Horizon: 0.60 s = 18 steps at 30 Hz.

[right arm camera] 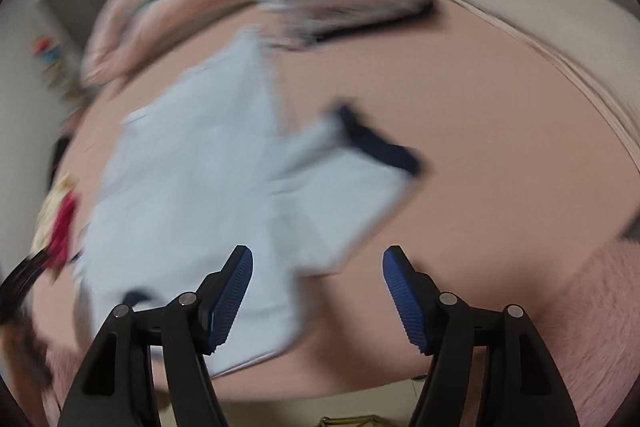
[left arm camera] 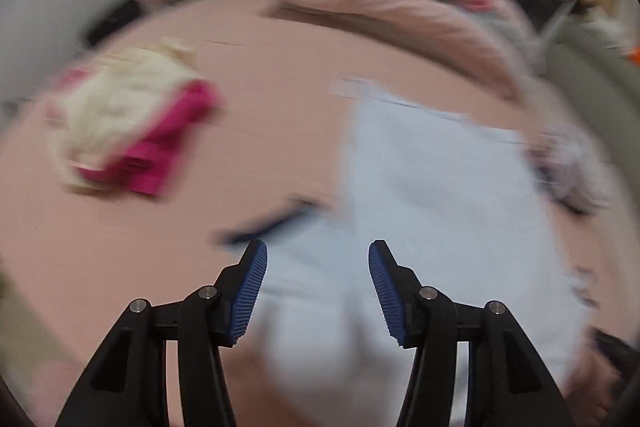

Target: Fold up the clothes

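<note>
Blur hides any writing on pale blue garment [left arm camera: 436, 187] on pink bedsheet [left arm camera: 260, 75].

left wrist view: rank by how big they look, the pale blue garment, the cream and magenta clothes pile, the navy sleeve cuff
1. pale blue garment, though it lies nearest the camera
2. cream and magenta clothes pile
3. navy sleeve cuff, blurred

Pale blue shirt spread on the pink bed sheet

The pale blue shirt [left arm camera: 432, 187] [right arm camera: 192, 179] lies mostly flat and rumpled on the pink bed sheet [left arm camera: 260, 99] [right arm camera: 500, 147]. One short sleeve [right arm camera: 340, 187] sticks out sideways, ending in a dark navy cuff [right arm camera: 380, 143]; a second navy trim [left arm camera: 276, 223] shows at the opposite edge. Both views are motion-blurred, so finer details cannot be made out.
</note>
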Each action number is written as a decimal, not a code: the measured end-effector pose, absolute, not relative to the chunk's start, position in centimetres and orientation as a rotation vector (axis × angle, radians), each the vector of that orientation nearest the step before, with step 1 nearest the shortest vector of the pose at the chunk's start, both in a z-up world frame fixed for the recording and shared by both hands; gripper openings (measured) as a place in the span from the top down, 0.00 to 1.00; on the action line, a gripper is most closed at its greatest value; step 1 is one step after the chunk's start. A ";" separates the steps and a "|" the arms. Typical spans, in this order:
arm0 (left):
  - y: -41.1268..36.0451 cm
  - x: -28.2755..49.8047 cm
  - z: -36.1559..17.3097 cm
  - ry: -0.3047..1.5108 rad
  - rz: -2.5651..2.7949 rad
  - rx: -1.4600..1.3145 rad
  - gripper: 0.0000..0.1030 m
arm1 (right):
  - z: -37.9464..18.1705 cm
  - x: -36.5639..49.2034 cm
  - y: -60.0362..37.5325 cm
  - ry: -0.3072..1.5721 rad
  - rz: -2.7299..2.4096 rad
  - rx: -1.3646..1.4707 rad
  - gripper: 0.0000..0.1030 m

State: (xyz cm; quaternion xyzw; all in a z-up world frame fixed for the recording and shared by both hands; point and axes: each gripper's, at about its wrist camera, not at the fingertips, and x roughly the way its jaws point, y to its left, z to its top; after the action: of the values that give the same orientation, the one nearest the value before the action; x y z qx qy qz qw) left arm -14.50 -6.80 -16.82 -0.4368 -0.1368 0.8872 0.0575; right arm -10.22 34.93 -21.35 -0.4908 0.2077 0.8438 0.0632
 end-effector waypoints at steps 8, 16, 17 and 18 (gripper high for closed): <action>11.6 -14.9 -19.8 -0.154 2.152 -1.345 0.52 | -22.9 -14.3 38.9 0.625 2.588 -1.500 0.37; 22.1 -15.0 -22.1 0.043 2.001 -1.388 0.52 | -23.5 -17.0 39.5 0.156 2.651 -1.411 0.72; 22.9 -14.8 -22.8 0.095 1.985 -1.415 0.52 | -23.5 -17.1 40.4 0.176 2.631 -1.401 0.71; 23.4 -14.4 -23.1 0.156 1.996 -1.404 0.52 | -23.3 -17.2 41.4 0.206 2.608 -1.395 0.71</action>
State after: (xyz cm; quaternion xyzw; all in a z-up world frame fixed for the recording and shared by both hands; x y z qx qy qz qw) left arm -14.38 23.40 -23.05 -0.5397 0.0602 0.7674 0.3409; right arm -17.22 41.35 -23.35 -0.4687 0.0691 0.8762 0.0884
